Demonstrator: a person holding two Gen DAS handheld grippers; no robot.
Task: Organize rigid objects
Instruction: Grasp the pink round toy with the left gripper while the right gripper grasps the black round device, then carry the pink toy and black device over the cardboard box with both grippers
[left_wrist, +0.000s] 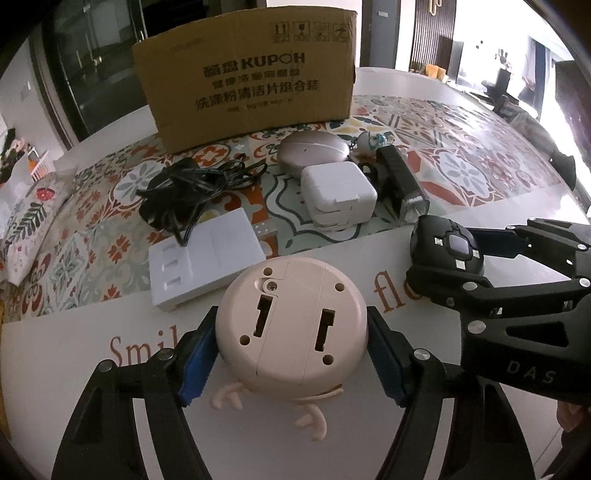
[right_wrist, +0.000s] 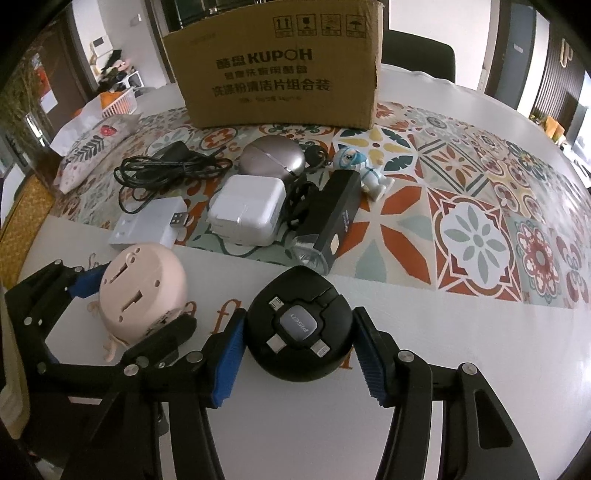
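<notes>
Left gripper (left_wrist: 291, 354) clamped on round pink plastic gadget (left_wrist: 291, 332), near table's front edge. Right gripper (right_wrist: 297, 354) pinching round black cable reel (right_wrist: 299, 328) just beside it. Brown cardboard box (right_wrist: 273, 66) behind.

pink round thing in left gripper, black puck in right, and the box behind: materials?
Pink round gadget: looks like matte moulded plastic; seam lines, a screw and keyhole slots show. Black puck: likely matte plastic with a glossy grey centre badge. Box: corrugated cardboard, brown, printed, edges creased.
</notes>
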